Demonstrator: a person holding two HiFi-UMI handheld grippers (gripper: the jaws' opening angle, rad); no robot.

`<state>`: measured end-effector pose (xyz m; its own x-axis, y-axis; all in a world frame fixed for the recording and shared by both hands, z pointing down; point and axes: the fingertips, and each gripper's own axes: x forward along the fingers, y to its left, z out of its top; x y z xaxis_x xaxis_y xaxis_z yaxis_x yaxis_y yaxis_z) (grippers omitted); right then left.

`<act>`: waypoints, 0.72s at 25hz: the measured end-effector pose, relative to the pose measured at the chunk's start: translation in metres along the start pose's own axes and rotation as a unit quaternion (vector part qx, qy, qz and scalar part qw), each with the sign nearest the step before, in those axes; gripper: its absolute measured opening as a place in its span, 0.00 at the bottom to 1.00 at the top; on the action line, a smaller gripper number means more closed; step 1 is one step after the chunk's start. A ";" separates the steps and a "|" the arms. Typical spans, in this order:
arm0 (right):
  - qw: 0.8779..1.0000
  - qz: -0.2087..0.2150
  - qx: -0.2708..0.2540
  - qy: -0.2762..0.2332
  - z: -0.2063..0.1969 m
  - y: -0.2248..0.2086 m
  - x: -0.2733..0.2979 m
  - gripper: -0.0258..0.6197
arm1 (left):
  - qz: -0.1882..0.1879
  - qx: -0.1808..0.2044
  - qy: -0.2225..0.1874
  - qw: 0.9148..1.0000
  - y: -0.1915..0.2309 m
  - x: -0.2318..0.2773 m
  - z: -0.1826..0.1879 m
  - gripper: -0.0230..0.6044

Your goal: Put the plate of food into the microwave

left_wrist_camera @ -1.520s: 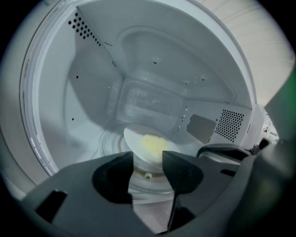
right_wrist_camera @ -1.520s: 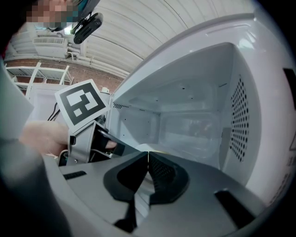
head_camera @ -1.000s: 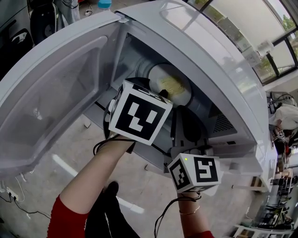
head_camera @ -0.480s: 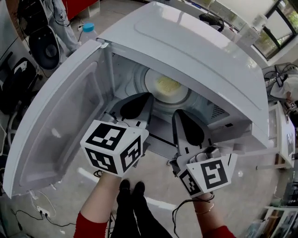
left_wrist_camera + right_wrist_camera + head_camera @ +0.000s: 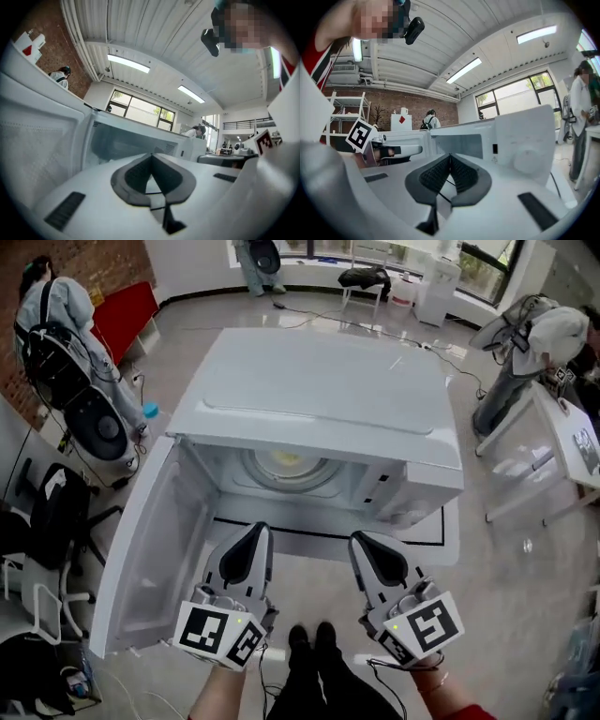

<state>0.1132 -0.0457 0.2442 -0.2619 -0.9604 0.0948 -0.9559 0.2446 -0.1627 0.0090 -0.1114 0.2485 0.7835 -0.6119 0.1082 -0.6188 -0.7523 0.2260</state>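
White microwave (image 5: 319, 390) stands open, plate of food (image 5: 286, 463) inside; left claw (image 5: 255, 531) and right claw (image 5: 362, 540) pressed together.

White boxy microwave (image 5: 319, 381): smooth casing, satin sheen, looks like painted metal. Open door (image 5: 141, 559), inner face: white semi-gloss plastic. Left gripper (image 5: 253, 532) & right gripper (image 5: 364, 542): white matt plastic shells; dark grey pads (image 5: 434, 175) ribbed, rubbery. Grey floor (image 5: 497, 615): polished, reflective. Red brick wall (image 5: 103, 263): rough.

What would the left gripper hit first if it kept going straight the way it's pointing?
Probably the plate of food: the left gripper, shut and empty, points into the open cavity of the microwave, where that plate sits. Depth is hard to judge.
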 end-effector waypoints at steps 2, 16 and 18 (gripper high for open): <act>1.000 -0.021 0.002 0.010 -0.007 -0.004 -0.019 0.06 | -0.018 0.018 0.014 1.000 -0.012 -0.015 -0.007 0.05; 0.998 -0.066 0.011 -0.016 -0.004 -0.005 -0.076 0.06 | -0.051 0.052 -0.012 0.997 -0.057 -0.050 0.011 0.05; 0.998 -0.060 0.020 -0.011 -0.008 0.001 -0.076 0.06 | -0.051 0.056 -0.017 0.997 -0.059 -0.053 0.015 0.05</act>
<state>0.1313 0.0286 0.2448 -0.1434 -0.9852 0.0939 -0.9739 0.1236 -0.1905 0.0035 -0.0383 0.2148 0.8415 -0.5373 0.0572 -0.5400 -0.8325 0.1240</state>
